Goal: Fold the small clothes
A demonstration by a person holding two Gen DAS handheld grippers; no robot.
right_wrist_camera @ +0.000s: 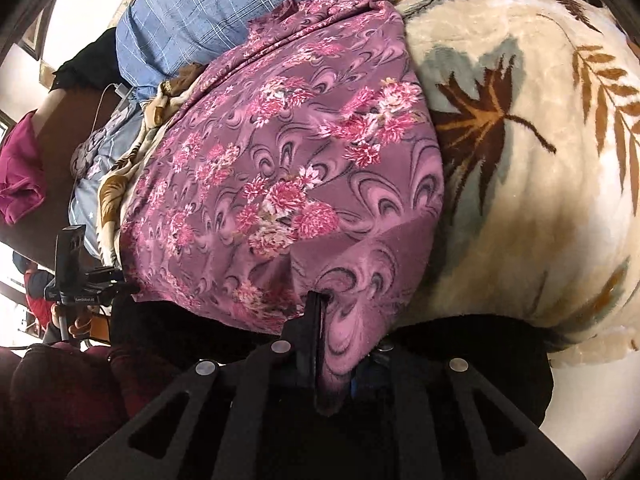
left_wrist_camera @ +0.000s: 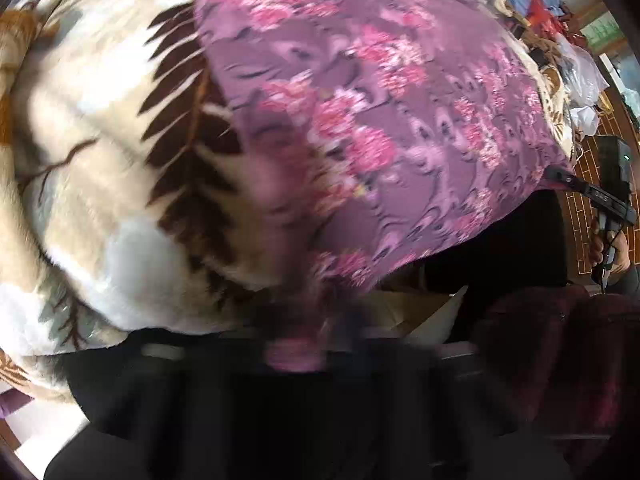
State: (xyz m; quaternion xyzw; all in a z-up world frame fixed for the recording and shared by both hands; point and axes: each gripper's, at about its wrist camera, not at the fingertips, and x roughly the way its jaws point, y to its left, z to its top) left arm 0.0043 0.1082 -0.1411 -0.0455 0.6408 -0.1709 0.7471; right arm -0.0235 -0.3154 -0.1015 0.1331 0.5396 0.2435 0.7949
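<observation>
A purple garment printed with pink flowers lies spread over a cream plush blanket with brown leaf patterns on a bed, near its front edge. The right gripper has its jaws closed on the garment's near hem, and the left gripper pinches another corner, likely to lift both for a fold. The left view is blurred; only the right view shows the pinched fabric clearly, and a blue checked pillow beyond.
</observation>
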